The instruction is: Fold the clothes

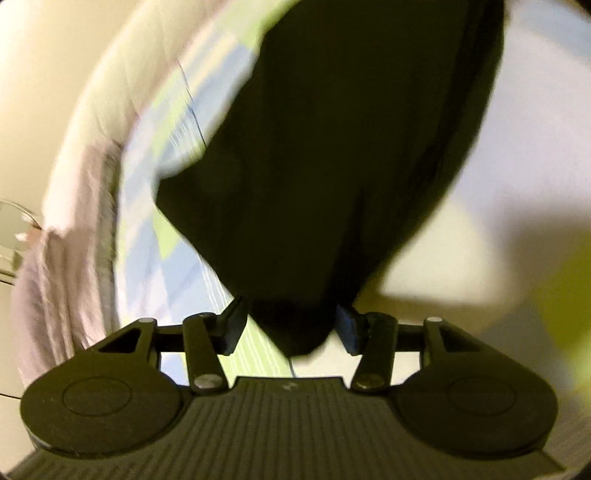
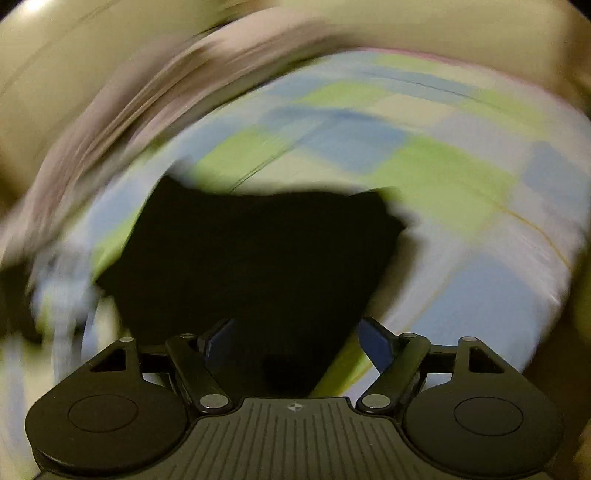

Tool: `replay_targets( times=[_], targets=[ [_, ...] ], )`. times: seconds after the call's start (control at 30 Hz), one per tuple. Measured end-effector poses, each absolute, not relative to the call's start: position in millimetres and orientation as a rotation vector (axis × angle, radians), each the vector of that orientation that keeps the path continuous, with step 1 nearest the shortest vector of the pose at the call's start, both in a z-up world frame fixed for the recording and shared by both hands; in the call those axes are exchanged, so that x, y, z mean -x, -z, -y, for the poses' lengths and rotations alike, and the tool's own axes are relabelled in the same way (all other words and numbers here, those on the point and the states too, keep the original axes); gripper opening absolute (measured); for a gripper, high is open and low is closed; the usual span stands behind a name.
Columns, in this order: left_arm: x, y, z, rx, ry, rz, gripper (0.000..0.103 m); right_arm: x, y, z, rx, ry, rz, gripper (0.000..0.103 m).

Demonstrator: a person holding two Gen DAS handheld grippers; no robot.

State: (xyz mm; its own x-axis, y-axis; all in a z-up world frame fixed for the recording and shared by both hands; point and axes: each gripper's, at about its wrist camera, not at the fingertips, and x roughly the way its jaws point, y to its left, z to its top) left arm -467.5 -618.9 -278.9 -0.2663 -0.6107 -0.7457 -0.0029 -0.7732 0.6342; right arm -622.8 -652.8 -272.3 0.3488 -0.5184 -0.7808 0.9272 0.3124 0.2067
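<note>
Black garment (image 1: 325, 166) hangs bunched between the two fingers of the left gripper (image 1: 291, 328), its lowest fold drooping past the fingertips toward the camera. In the left wrist view the cloth fills the gap between the pads, and the right-hand pad (image 1: 349, 328) touches it; whether the jaws truly pinch it or stand slack around it cannot be told through the blur. From that point the dark fabric spreads upward and outward over the checked bedsheet (image 1: 166, 229), a pattern of pale blue, green and white squares.

In the right wrist view the same black garment (image 2: 258, 266) lies on the bedsheet (image 2: 461, 184), with its near part running down between the fingers of the right gripper (image 2: 293, 341). Those jaws stand wide apart, and both blue pads (image 2: 376, 343) are clear of the fabric, so nothing is gripped there.

Along the far edge of the bed a pale, pinkish bedcover (image 1: 74, 258) is rumpled up, and beyond it is a cream wall (image 2: 406, 22). Both views are heavily smeared.
</note>
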Motion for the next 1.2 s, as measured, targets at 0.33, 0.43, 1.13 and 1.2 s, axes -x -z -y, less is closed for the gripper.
replay_targets(
  times=[0.33,0.43,1.13,1.2],
  targets=[
    [427,281,603,-1.514,2.051,0.84,0.074,505,351,584,0.145,0.761,-1.254,0.076],
    [423,272,575,-1.453,2.098,0.947,0.088,506,354,592,0.181,0.737,-1.256,0.06],
    [473,293,617,-1.509,2.263,0.897,0.06,490,342,560,0.155,0.784,-1.173,0.082],
    [474,290,618,-1.501,2.256,0.878,0.071,487,353,565,0.234,0.787,-1.207,0.082]
  ],
)
